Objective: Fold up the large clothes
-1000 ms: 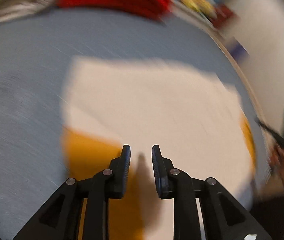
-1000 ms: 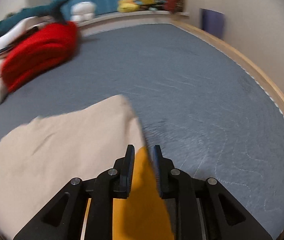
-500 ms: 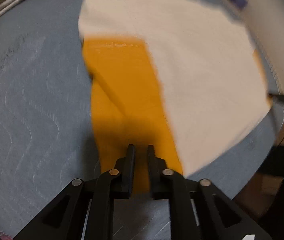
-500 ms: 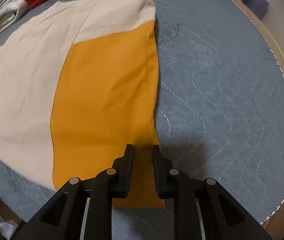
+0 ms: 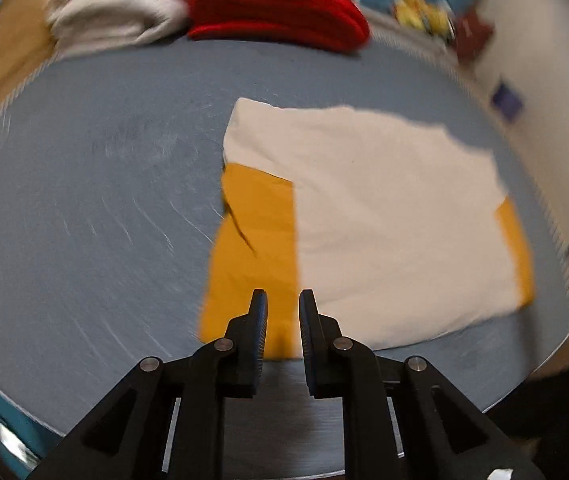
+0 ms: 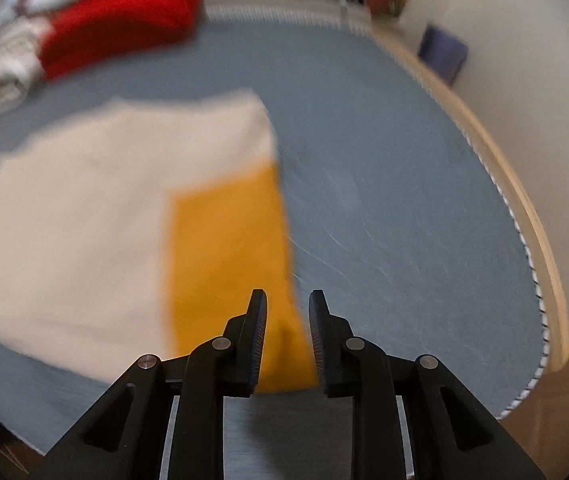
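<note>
Cream-and-orange garment (image 5: 364, 216) lies folded flat on grey quilted mat (image 5: 84, 208), orange panels at both ends. Left claw (image 5: 282, 304) hangs over near orange edge, jaws slightly apart, empty. Right claw (image 6: 286, 304), jaws just opening w/ nothing between, over opposite orange corner. Red (image 6: 120, 28) & white (image 5: 116, 4) clothes piled at far side.

— What colours am I seeing on the garment (image 5: 384, 216)?
— From my seat: cream middle, mustard-orange panels on both its sides. The quilt (image 5: 84, 208) under it is grey-blue with pale wavy stitching.
— Beyond the garment?
— A red pile (image 5: 280, 12) beside a white pile (image 5: 112, 12). My fingers (image 6: 254, 332) are black.
</note>
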Available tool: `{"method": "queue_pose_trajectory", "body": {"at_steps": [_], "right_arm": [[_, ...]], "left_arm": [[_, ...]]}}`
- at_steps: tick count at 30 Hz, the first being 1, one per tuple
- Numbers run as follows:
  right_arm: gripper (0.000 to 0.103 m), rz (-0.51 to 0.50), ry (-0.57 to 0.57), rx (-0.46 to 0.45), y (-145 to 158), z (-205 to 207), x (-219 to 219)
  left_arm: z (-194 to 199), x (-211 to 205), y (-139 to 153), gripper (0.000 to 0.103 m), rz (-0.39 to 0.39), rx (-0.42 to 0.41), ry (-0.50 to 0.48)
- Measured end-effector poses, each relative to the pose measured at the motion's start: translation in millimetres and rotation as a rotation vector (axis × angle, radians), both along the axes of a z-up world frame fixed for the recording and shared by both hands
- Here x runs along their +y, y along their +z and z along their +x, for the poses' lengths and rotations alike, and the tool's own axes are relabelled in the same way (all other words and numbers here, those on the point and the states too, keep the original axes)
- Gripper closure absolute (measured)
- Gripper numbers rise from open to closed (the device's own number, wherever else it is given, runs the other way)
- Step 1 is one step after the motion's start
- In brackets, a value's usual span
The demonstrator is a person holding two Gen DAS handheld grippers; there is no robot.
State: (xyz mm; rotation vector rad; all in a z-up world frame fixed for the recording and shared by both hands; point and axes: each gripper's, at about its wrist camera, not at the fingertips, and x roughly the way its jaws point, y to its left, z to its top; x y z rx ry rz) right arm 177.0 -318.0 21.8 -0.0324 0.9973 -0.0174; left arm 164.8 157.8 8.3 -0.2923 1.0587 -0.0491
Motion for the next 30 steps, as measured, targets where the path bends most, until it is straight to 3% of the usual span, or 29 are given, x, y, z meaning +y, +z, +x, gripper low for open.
{"method": "queue_pose_trajectory", "body": {"at_steps": [2,4,7,10,13,19,21,23,25,28,30], "right_arm": [[0.075,0.082,0.027,-0.053,10,-20,23],[0.075,0.143,0.047,-0.050,2,-39,48],[0.075,0.131,0.106,0.031,-24,-50,90],[0.075,0.041,0.218,0.050,-43,-47,128],[0.075,0.023,0.247,0.107,-72,-18,120],[0.075,0.010,0.186,0.301,-119,4,108],[0.074,0.015,0.179,0.305,-120,6,108],[0.074,0.007,0.174,0.297,-115,5,106],[0.074,0.017,0.163,0.266,-103,2,103],[0.074,0.081,0.164,0.175,-72,-5,96],[0.074,0.102,0.179,0.139,-61,-10,94]], "left_arm": [[-13,-1,-14,0.088,-0.099,0.012,0.082],[-17,-5,-31,0.088,-0.154,0.035,0.134],[-19,-7,-50,0.088,-0.147,0.070,0.165],[-16,-13,-59,0.088,-0.118,0.095,0.157],[-14,-15,-58,0.088,-0.087,0.088,0.158],[-13,-13,-67,0.088,-0.089,0.101,0.158],[-13,-13,-69,0.088,-0.100,0.105,0.162],[-13,-10,-72,0.088,-0.145,0.110,0.174],[-12,-4,-79,0.083,-0.257,0.123,0.197],[-11,4,-96,0.069,-0.435,0.160,0.245],[-9,6,-106,0.064,-0.495,0.184,0.272]]}}
